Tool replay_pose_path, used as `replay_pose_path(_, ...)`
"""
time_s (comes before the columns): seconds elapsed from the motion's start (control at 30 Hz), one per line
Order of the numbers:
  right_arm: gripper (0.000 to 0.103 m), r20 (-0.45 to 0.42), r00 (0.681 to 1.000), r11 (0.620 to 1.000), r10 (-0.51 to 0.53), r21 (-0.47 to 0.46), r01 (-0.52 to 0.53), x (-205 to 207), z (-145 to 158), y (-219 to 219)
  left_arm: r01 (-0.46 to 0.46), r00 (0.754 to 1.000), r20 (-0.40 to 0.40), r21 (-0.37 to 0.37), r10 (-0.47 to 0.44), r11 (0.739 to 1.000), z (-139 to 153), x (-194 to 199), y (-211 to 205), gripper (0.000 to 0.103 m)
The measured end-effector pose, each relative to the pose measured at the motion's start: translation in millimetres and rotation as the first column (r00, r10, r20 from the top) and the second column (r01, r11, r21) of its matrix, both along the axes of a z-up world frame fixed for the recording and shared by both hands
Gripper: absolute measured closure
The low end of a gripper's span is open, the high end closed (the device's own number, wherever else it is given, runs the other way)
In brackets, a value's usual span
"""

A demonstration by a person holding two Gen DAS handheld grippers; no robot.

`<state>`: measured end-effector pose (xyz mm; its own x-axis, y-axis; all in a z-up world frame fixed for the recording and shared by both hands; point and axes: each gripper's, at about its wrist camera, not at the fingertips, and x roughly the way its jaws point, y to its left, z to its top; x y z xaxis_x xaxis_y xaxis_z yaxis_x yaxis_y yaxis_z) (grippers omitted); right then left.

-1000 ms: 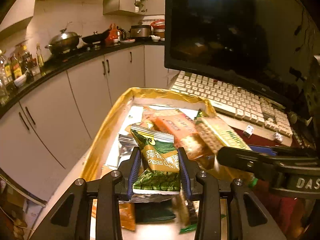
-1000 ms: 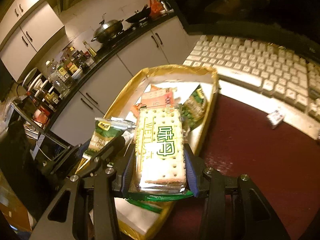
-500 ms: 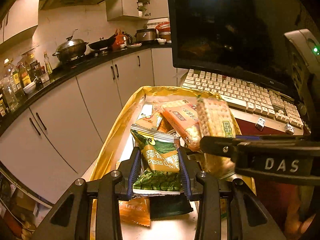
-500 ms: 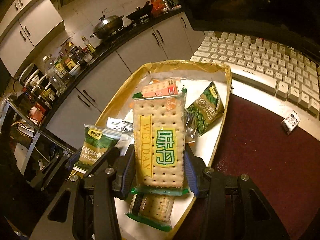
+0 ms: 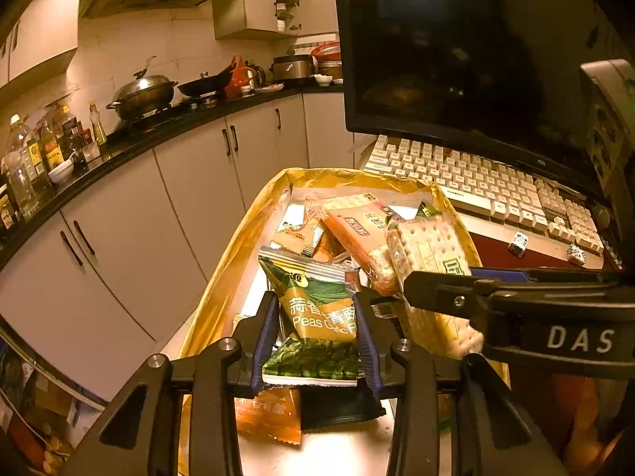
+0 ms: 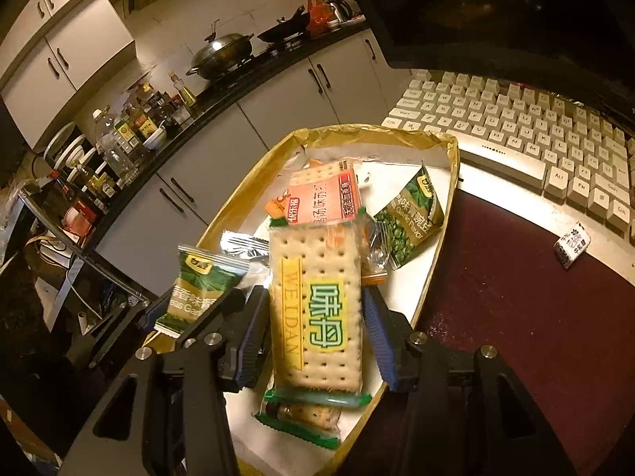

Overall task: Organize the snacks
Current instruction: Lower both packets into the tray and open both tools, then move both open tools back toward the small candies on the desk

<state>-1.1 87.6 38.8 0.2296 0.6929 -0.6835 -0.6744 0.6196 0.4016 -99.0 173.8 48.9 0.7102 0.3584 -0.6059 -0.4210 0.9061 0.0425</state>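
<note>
The left gripper (image 5: 317,341), black-framed with blue pads, grips a green-and-tan packet of garlic peas (image 5: 315,309) by its two sides, jaws narrowed to the packet's width. The packet stands upright above the near end of a gold-rimmed, white-floored rectangular tray (image 5: 222,277), clear of the tray floor.

The right gripper (image 6: 315,337), of the same build, carries a clear-wrapped slab of pale square crackers with a green-and-yellow label (image 6: 315,309). The slab stands on end between the blue pads. These jaws have just been opening slightly; the left pad lies against the wrapper, and a thin gap shows at the right pad, so a firm grip cannot be confirmed. The slab hangs over the near half of the tray, just beside the pea packet.

Lying in the tray: an orange-red cracker packet (image 6: 325,196) toward the far end, a second green pea packet (image 6: 412,218) against the right wall, a crumpled silver foil wrapper (image 6: 242,244) at the left, and a green-edged cracker packet (image 6: 301,416) at the near end under the held slab. A small orange sachet (image 5: 270,416) lies under the left gripper.

The tray sits on a dark red tabletop (image 6: 516,337). Beyond it stand a white keyboard (image 6: 516,127) and a dark monitor (image 5: 456,47). A small wrapped sweet (image 6: 573,246) lies near the keyboard.
</note>
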Motion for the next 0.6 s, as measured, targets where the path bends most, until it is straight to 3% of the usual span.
replay_pose_path(0.13, 0.055, -0.005, 1.0, 1.0, -0.008, 0.015, 0.008, 1, 4, -7, 0.006, 1.0, 0.0, -0.012, -0.006, 1.0, 2, -1, -1, 0.062)
replay_pose_path(0.27, 0.054, -0.006, 1.0, 0.999, -0.03, 0.035, 0.03, 3, 9, -20, 0.005, 1.0, 0.01, -0.01, -0.004, 1.0, 5, -2, -2, 0.047)
replay_pose_path(0.6, 0.049, -0.003, 0.991, 0.99, -0.131, 0.052, 0.131, 22, 17, -71, 0.023, 0.999, 0.041, 0.005, -0.023, 1.0, 21, -3, -16, 0.044)
